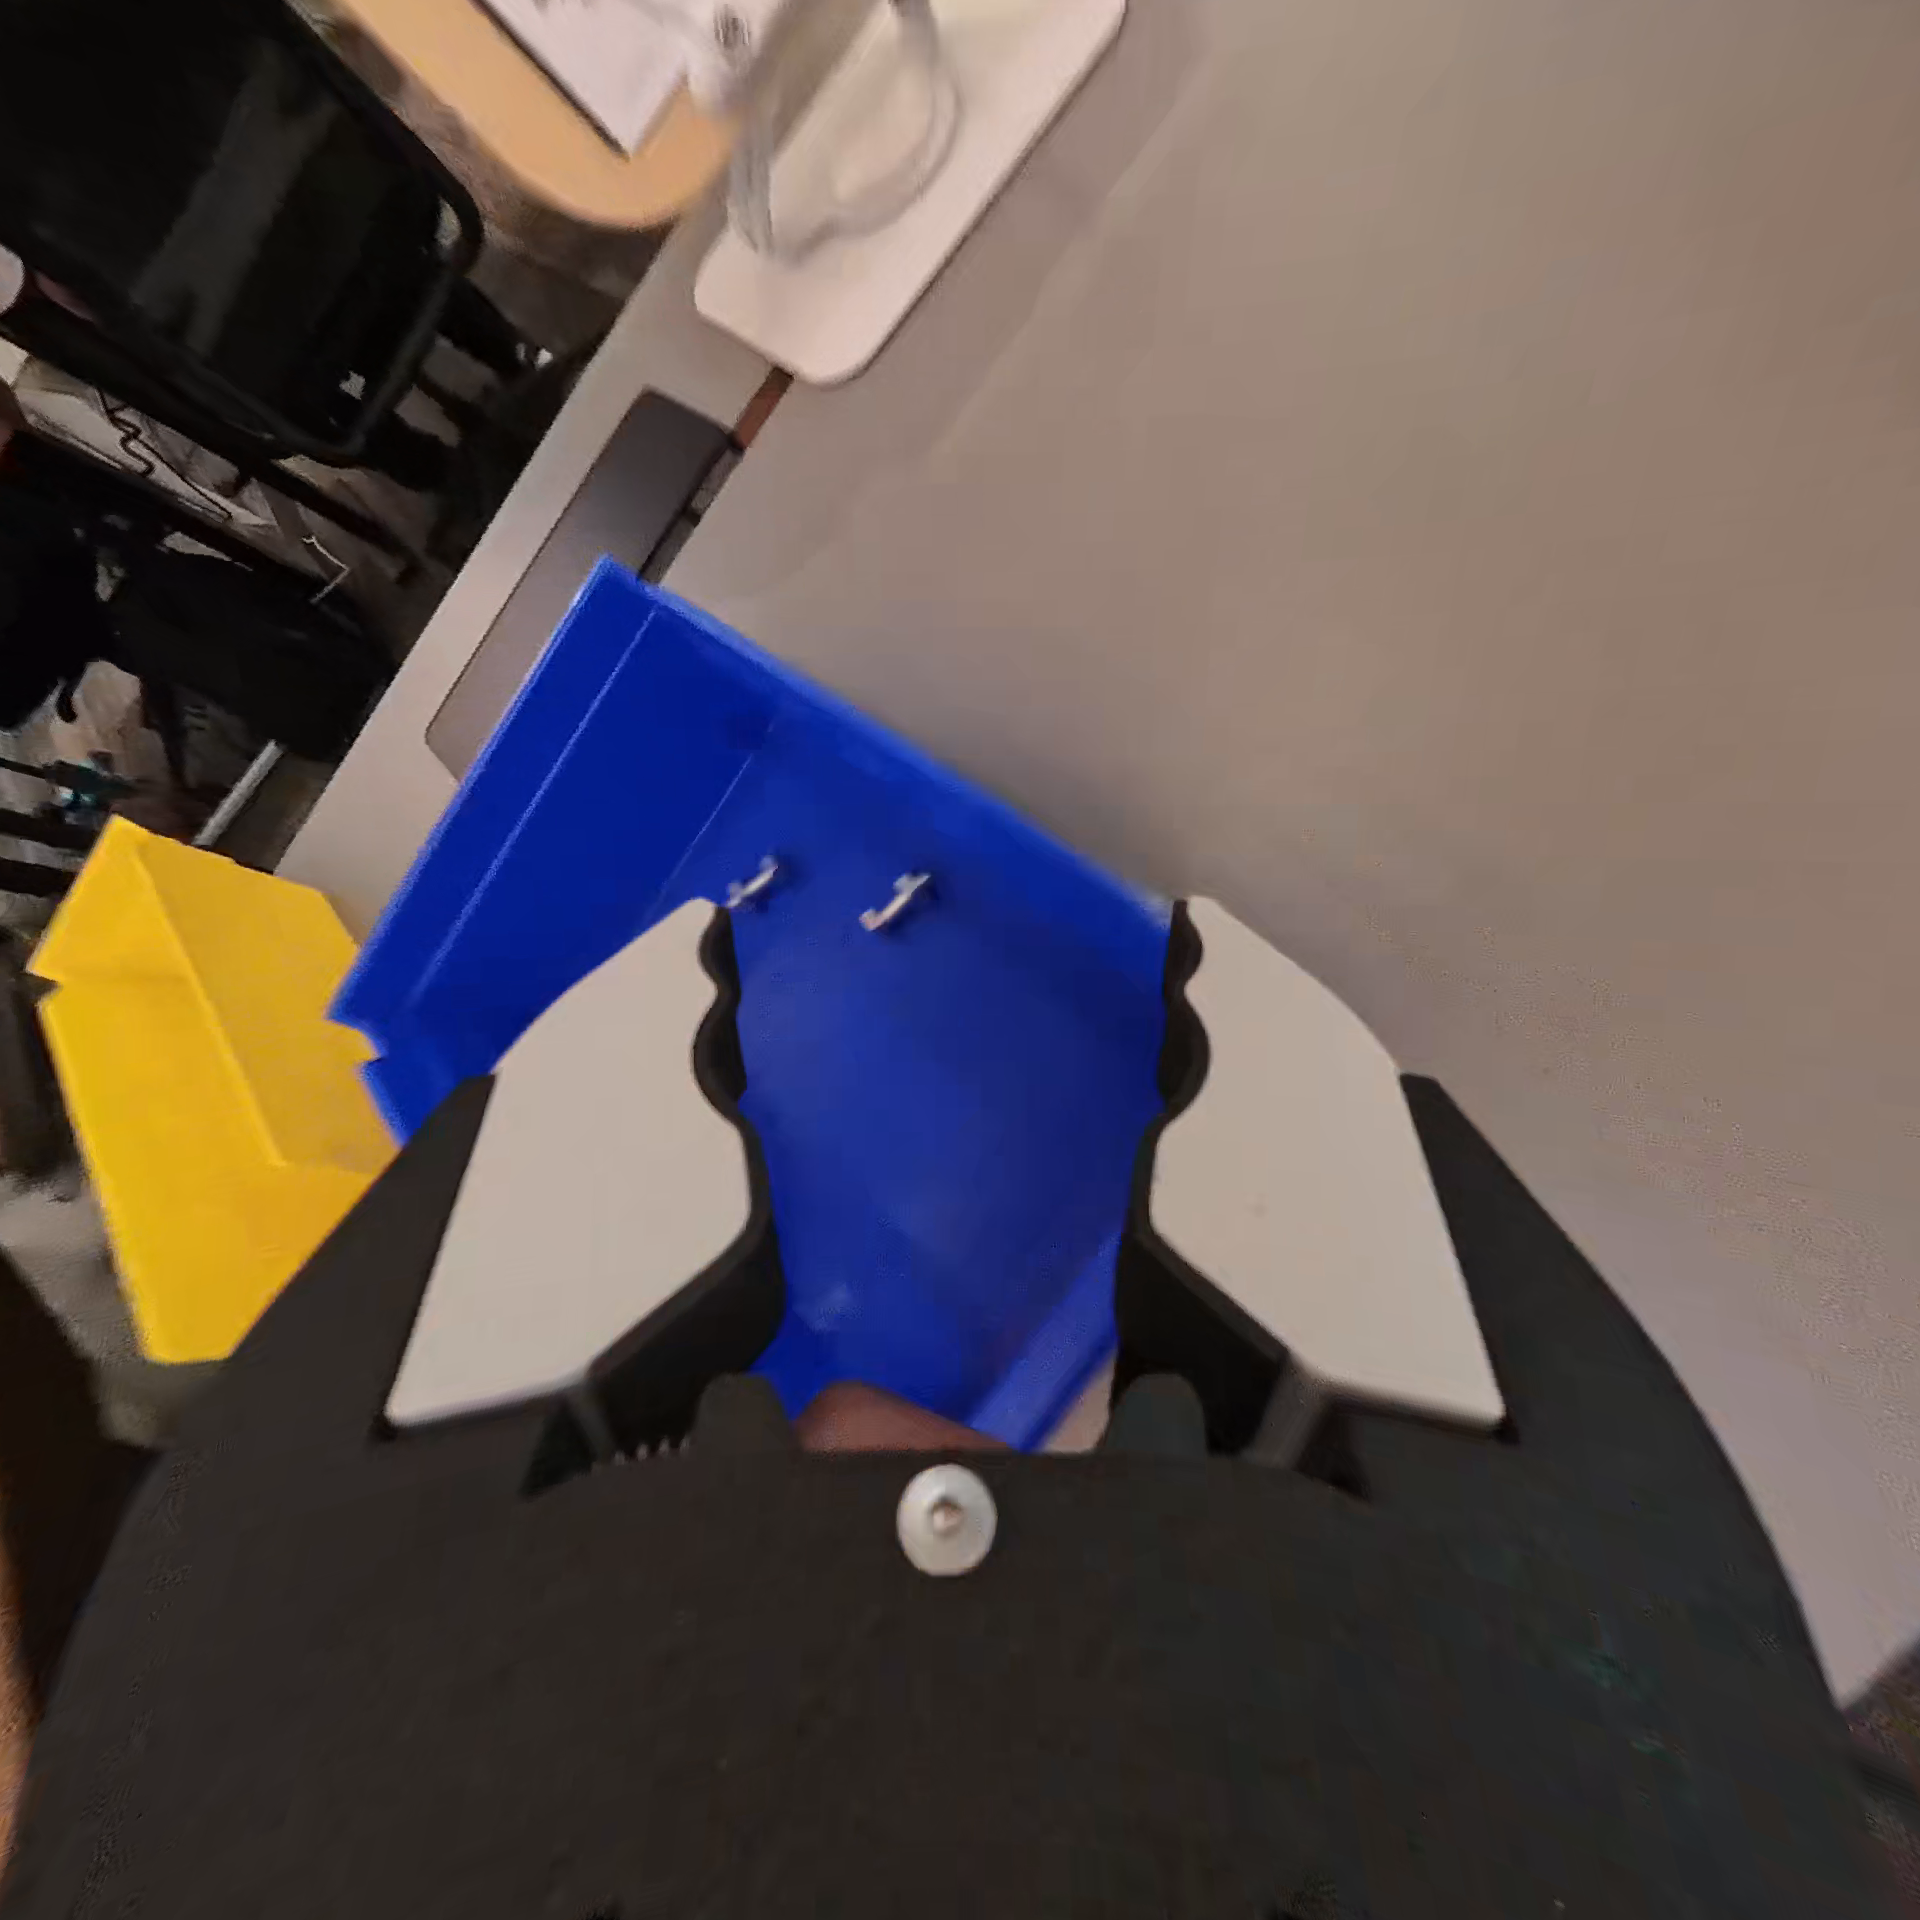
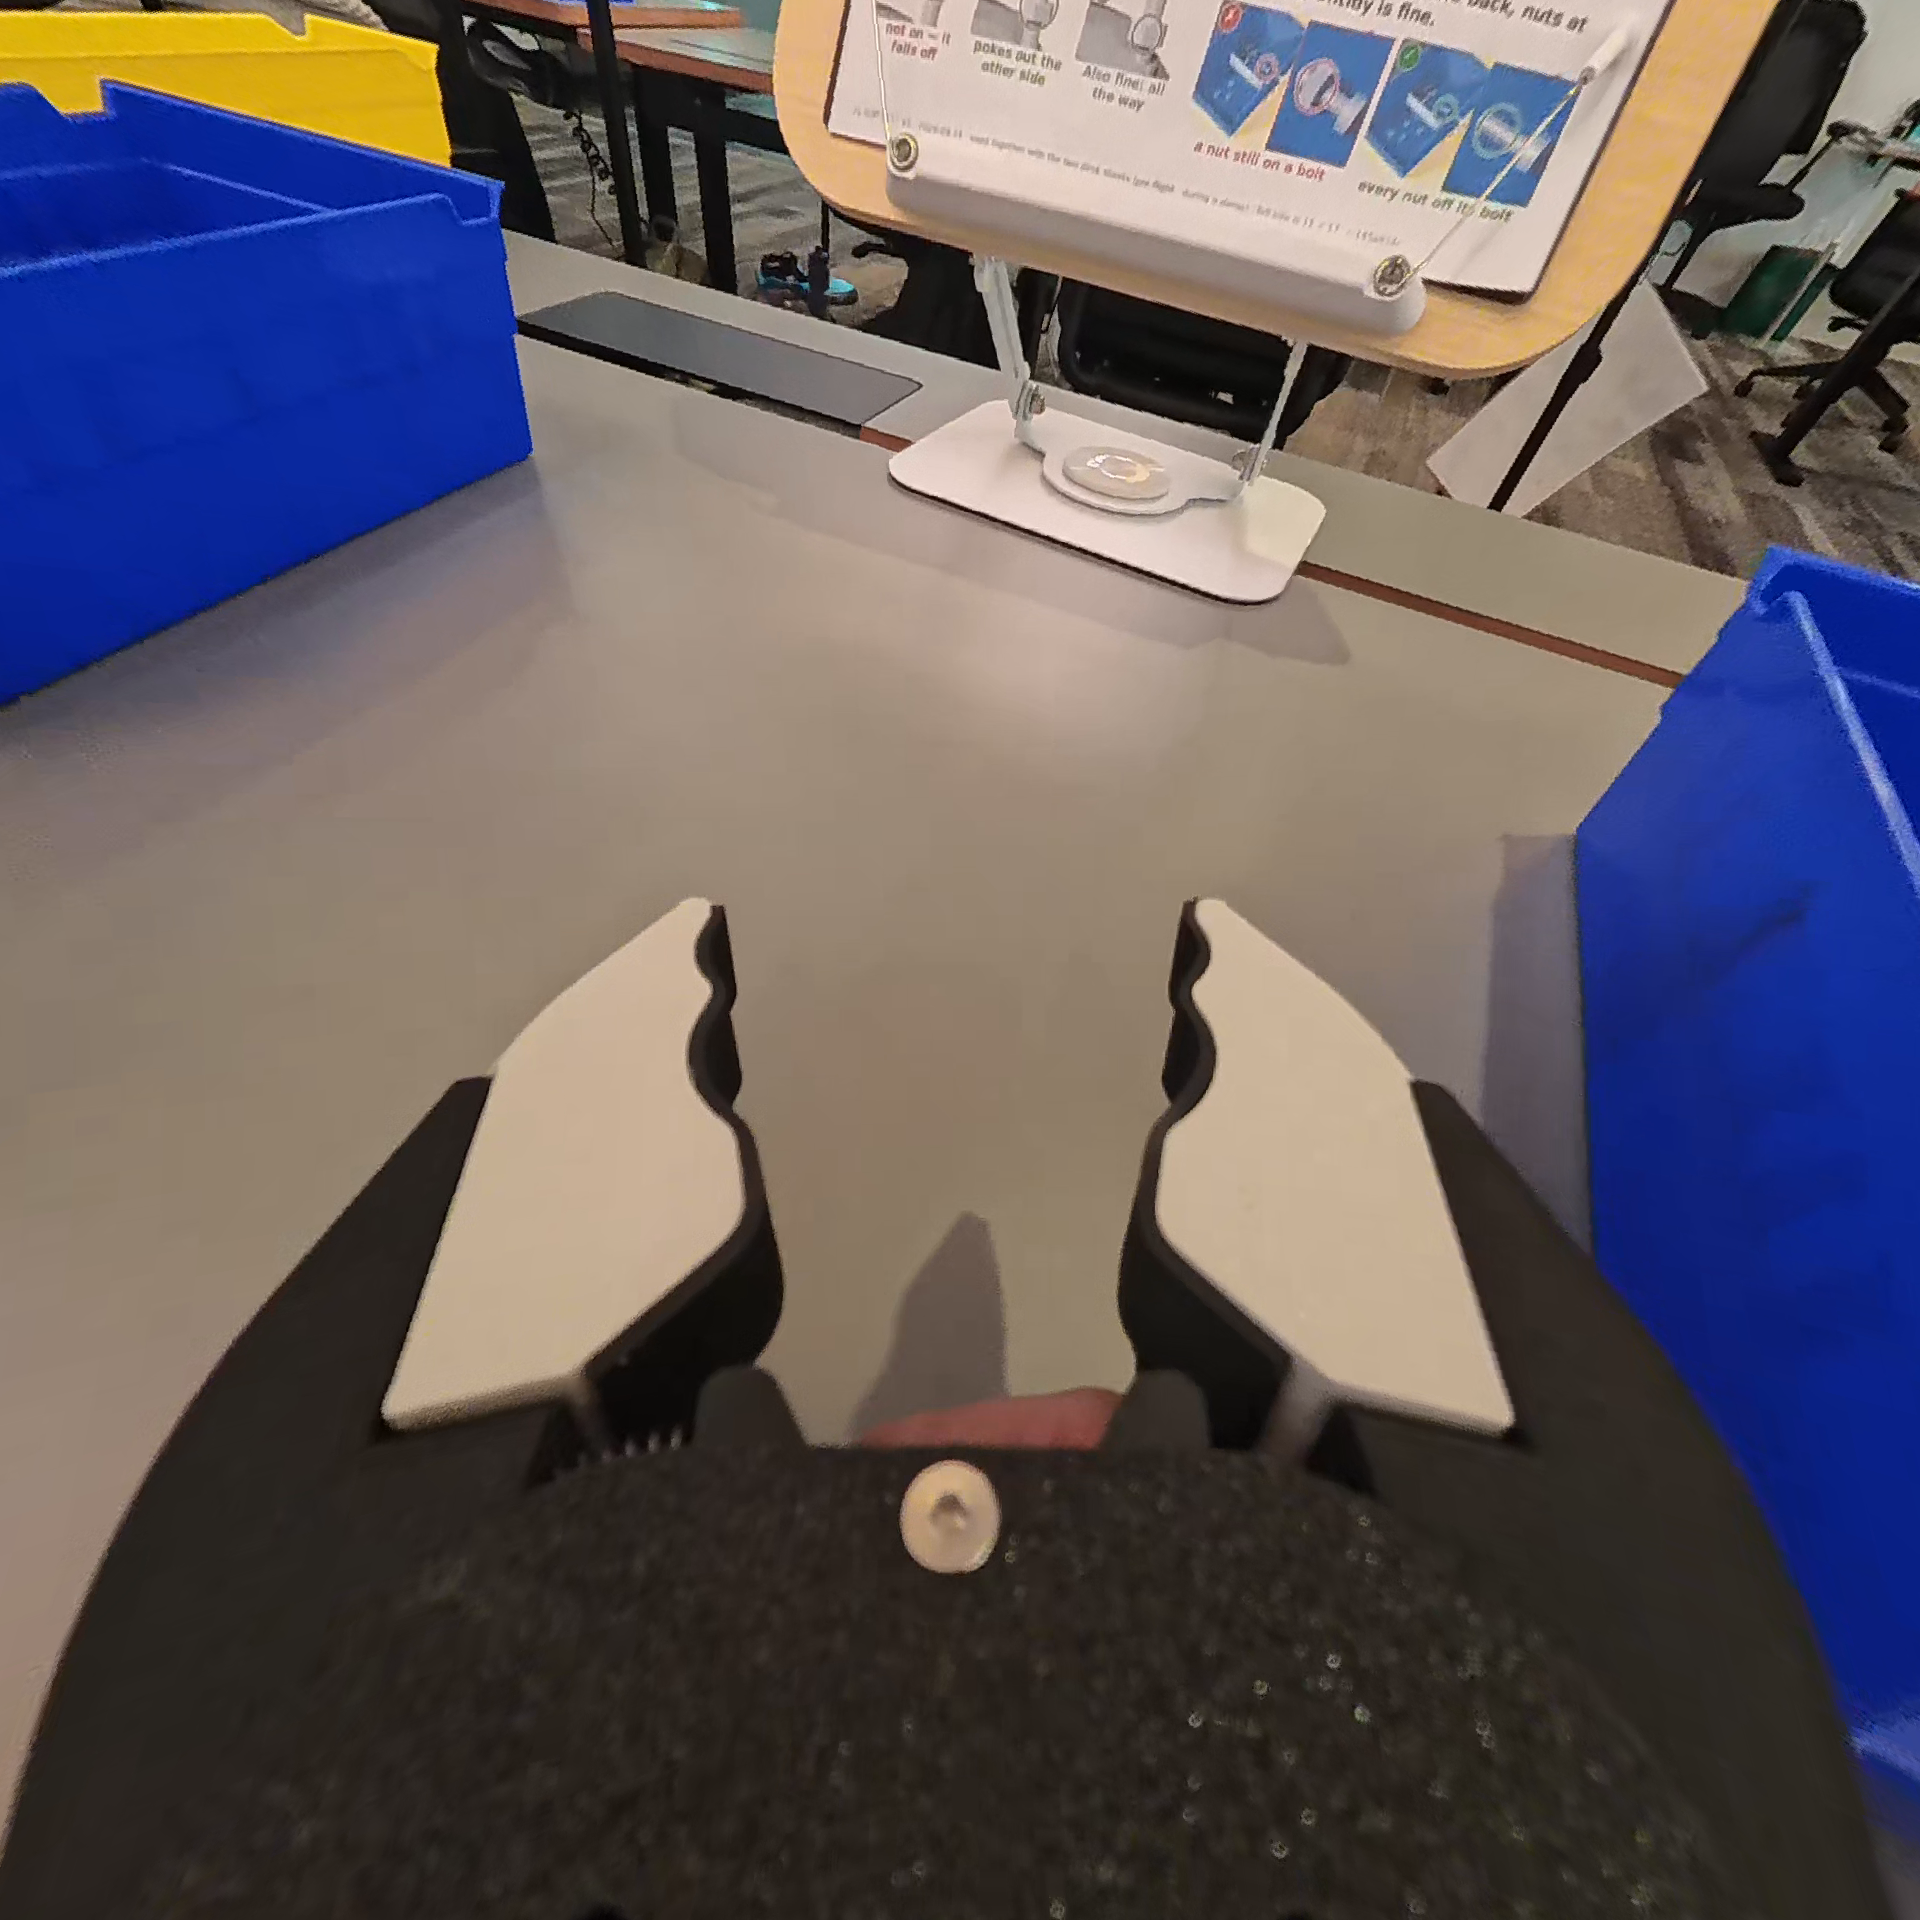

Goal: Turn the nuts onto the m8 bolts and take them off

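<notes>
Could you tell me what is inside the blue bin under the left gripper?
Two small metal parts lie on the floor of the blue bin, too blurred to identify. The open left gripper hides the bin's near corners.

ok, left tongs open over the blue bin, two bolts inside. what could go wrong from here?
1. The two bolts lie close together in the blue bin; the wide-open left tongs may catch both or knock one away.
2. The left wrist view is motion-blurred; a fast descent could hit the bin floor.
3. The right tongs hang open over bare table, holding no nut.
</notes>
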Demonstrator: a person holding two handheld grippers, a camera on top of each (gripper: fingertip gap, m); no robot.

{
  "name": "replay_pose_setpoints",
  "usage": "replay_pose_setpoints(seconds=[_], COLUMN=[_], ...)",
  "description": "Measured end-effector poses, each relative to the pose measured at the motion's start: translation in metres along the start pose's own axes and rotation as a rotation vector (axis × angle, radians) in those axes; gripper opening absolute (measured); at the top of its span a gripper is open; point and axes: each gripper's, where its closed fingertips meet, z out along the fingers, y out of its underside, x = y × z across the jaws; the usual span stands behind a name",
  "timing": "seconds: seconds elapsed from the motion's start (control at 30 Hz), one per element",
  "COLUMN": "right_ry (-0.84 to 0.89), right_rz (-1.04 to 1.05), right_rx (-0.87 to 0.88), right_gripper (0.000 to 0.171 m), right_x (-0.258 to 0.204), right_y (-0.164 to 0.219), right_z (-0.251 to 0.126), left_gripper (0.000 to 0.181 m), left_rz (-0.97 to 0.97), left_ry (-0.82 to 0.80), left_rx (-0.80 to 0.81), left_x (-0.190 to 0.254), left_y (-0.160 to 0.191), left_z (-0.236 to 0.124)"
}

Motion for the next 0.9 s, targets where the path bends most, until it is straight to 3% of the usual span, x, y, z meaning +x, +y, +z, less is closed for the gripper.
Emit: replay_pose_setpoints(seconds=[0.17,0.33,0.5,0.77,0.9], right_ry=[0.001,0.023,0.078,0.125,0.126], right_rz=[-0.015,-0.033,-0.025,-0.004,-0.014], right_rx=[0.0,-0.012,-0.028,-0.043,-0.052], right_gripper=[0.079,0.078,0.076,0.074,0.073], right_x=[-0.005,-0.004,0.009,0.022,0.022], right_y=[-0.006,-0.008,-0.005,-0.005,-0.006], right_z=[0.002,0.002,-0.005,-0.005,-0.003], left_gripper=[0.075,0.074,0.07,0.066,0.06], left_rz=[0.262,0.348,0.397,0.463,0.409], left_ry=[0.179,0.372,0.508,0.596,0.657], left_rx=[-0.177,-0.307,-0.344,-0.389,-0.353], left_x=[-0.023,-0.031,-0.031,-0.028,-0.022], left_y=[0.043,0.075,0.089,0.105,0.101], left_z=[0.042,0.083,0.109,0.138,0.14])
